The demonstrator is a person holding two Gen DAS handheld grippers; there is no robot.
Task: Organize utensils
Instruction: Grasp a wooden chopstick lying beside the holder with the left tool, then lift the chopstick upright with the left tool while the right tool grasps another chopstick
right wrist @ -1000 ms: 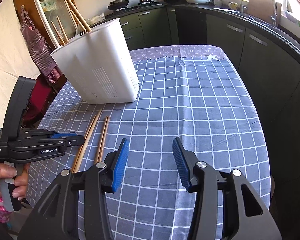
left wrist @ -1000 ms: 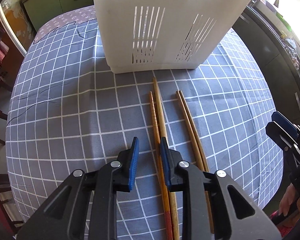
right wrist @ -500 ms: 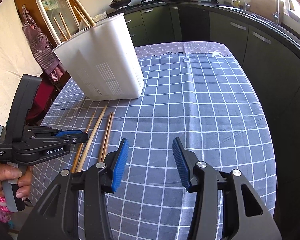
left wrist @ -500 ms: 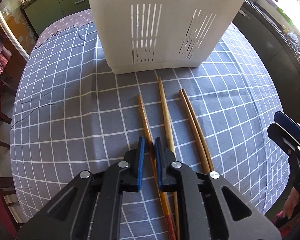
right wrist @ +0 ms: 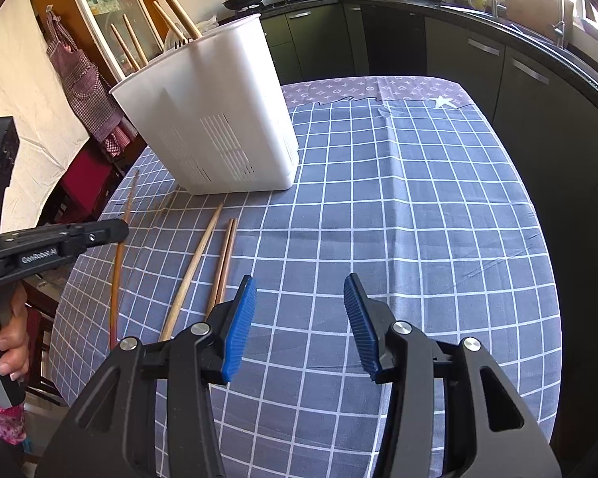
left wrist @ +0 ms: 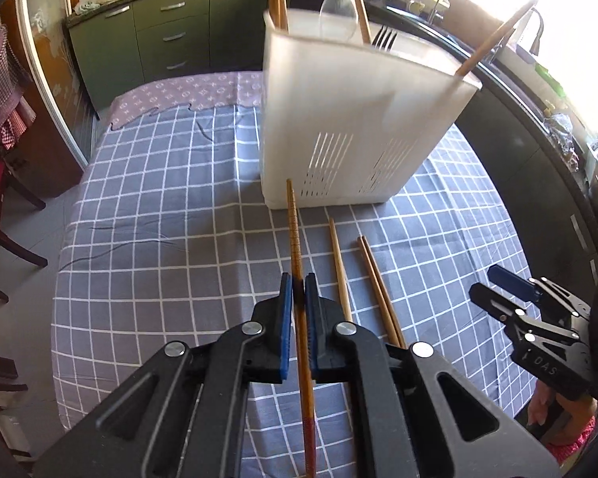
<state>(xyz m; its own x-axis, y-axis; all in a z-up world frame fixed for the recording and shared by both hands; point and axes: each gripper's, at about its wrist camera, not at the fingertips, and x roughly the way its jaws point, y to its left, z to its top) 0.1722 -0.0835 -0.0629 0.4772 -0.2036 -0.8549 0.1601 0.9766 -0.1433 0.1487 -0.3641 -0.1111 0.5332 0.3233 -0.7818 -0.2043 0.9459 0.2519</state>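
Observation:
My left gripper [left wrist: 298, 290] is shut on a reddish-brown chopstick [left wrist: 295, 239], held off the checked tablecloth [left wrist: 159, 219] with its tip toward the white slotted utensil holder [left wrist: 351, 119]. On the cloth to the right lie a single pale chopstick [left wrist: 339, 263] and a darker pair [left wrist: 378, 286]. The right wrist view shows the left gripper [right wrist: 117, 230] with the held chopstick [right wrist: 117, 275], the pale chopstick [right wrist: 195, 267], the pair [right wrist: 224, 263] and the holder [right wrist: 211, 119]. My right gripper [right wrist: 299, 310] hangs open over bare cloth with nothing between its fingers.
The holder carries several chopsticks, a fork [left wrist: 384, 36] and a clear spoon [left wrist: 337, 10]. Dark green cabinets [left wrist: 171, 32] and a counter [right wrist: 518, 40] ring the table. Wooden chairs [left wrist: 4, 199] stand at its left edge. A hand [right wrist: 8, 338] grips the left tool.
The left jaws closed on the reddish-brown chopstick, then lifted it off the cloth, away from the pale one. The right gripper stayed put and open.

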